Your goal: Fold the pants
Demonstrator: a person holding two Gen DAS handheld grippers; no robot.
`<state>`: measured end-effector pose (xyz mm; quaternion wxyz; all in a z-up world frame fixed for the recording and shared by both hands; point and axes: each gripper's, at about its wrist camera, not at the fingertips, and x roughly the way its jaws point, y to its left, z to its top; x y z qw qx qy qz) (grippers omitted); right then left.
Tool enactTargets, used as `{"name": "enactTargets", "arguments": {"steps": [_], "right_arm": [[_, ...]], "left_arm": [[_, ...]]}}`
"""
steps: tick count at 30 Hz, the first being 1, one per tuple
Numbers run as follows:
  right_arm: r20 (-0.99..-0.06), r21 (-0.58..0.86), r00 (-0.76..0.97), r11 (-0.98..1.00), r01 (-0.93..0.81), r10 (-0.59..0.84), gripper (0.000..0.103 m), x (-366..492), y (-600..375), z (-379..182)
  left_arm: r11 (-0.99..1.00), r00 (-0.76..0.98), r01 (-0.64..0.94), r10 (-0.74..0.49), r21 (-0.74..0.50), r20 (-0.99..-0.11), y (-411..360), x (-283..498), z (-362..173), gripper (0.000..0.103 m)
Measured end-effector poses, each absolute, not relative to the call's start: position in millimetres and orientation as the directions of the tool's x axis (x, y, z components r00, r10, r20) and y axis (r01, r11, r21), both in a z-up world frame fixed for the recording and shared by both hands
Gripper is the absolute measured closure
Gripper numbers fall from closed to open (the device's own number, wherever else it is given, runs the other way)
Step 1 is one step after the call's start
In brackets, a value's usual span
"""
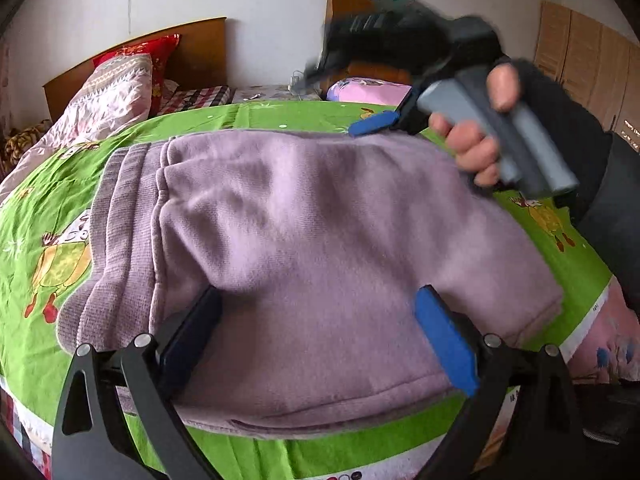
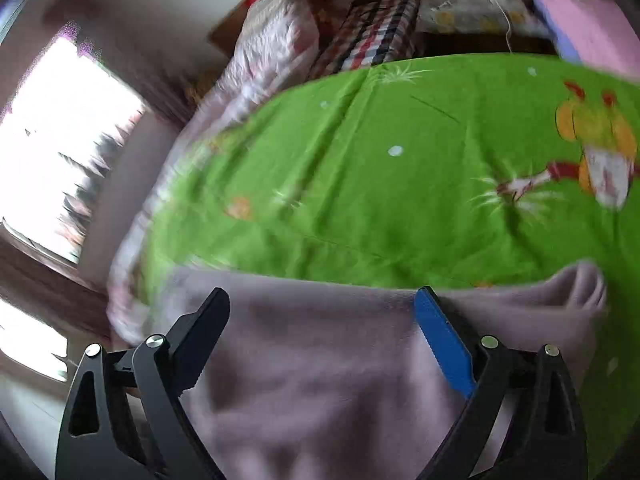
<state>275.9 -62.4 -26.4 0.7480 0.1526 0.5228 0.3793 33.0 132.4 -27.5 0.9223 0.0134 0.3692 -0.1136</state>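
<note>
The lilac pants (image 1: 304,240) lie folded into a thick rectangle on the green cartoon bed cover (image 1: 60,200), ribbed waistband to the left. My left gripper (image 1: 320,304) stands open low over their near edge, with the cloth lying slack between its black and blue fingers. A hand (image 1: 476,148) holds my right gripper (image 1: 330,103) above the pants' far right corner, blurred, with its blue finger (image 1: 372,124) showing. In the blurred right wrist view, the right gripper (image 2: 322,300) is open above the pants (image 2: 320,368), holding nothing.
A pink quilt (image 1: 112,92), a red pillow (image 1: 160,52) and a wooden headboard (image 1: 192,48) lie at the far left. A pink pillow (image 1: 372,90) sits behind the bed. A wardrobe (image 1: 588,60) stands at the right and a bright window (image 2: 68,140) at the left.
</note>
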Motion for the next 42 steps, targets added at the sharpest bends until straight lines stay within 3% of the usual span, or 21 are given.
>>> {"name": "enactTargets", "arguments": {"steps": [2,6,10,14,16,19,22,25,28,32,35,37,42], "right_arm": [[-0.614,0.645,0.122,0.584,-0.493,0.78,0.008,255.4,-56.7,-7.1],[-0.616,0.642,-0.071,0.448,-0.623,0.784,0.004,210.6,-10.6,0.1],[-0.767,0.522,-0.045,0.583,-0.623,0.64,0.006,233.2,20.6,-37.5],[-0.69,0.645,0.01,0.62,-0.447,0.724,0.006,273.5,2.3,-30.0],[-0.657,0.64,0.038,0.583,-0.501,0.753,0.004,264.8,1.4,-11.1],[-0.6,0.685,-0.07,0.467,-0.559,0.797,0.004,238.0,11.3,4.7],[-0.66,0.643,-0.146,0.454,-0.616,0.737,0.004,227.4,37.5,-11.6],[-0.737,0.587,-0.083,0.573,-0.572,0.671,0.004,253.9,47.5,-40.2],[-0.627,0.7,-0.041,0.539,-0.468,0.778,0.004,269.4,26.3,-26.9],[-0.543,0.733,-0.071,0.431,-0.526,0.837,0.004,256.4,19.4,1.8],[-0.698,0.607,-0.016,0.579,-0.545,0.716,0.004,260.1,15.2,-17.3],[-0.739,0.568,0.032,0.648,-0.507,0.673,0.004,267.9,10.1,-30.7],[-0.563,0.71,0.116,0.551,-0.438,0.818,0.004,260.3,-46.3,-10.7]], "left_arm": [[0.975,0.707,0.214,-0.194,-0.056,-0.68,132.2,33.6,-28.1,0.005],[0.978,0.714,0.204,-0.18,-0.045,-0.677,127.7,32.7,-29.5,0.003],[0.976,0.705,0.213,-0.186,-0.046,-0.685,124.1,29.5,-28.2,0.003],[0.973,0.698,0.224,-0.2,-0.055,-0.687,127.0,30.3,-28.2,0.003],[0.974,0.702,0.22,-0.196,-0.053,-0.684,126.6,30.5,-28.5,0.002],[0.975,0.706,0.214,-0.191,-0.051,-0.682,126.6,31.2,-28.7,0.002],[0.976,0.706,0.211,-0.186,-0.048,-0.683,125.4,31.5,-28.7,0.002],[0.975,0.697,0.216,-0.188,-0.047,-0.692,122.9,32.0,-27.2,0.002],[0.974,0.69,0.22,-0.194,-0.053,-0.698,123.9,32.7,-26.4,0.002],[0.976,0.696,0.212,-0.184,-0.046,-0.694,122.0,34.7,-26.3,0.002],[0.976,0.695,0.211,-0.183,-0.045,-0.695,120.7,35.1,-26.5,0.002],[0.976,0.693,0.213,-0.182,-0.043,-0.698,119.4,35.1,-26.1,0.002],[0.977,0.691,0.211,-0.18,-0.043,-0.7,119.0,34.7,-26.4,0.002]]}}
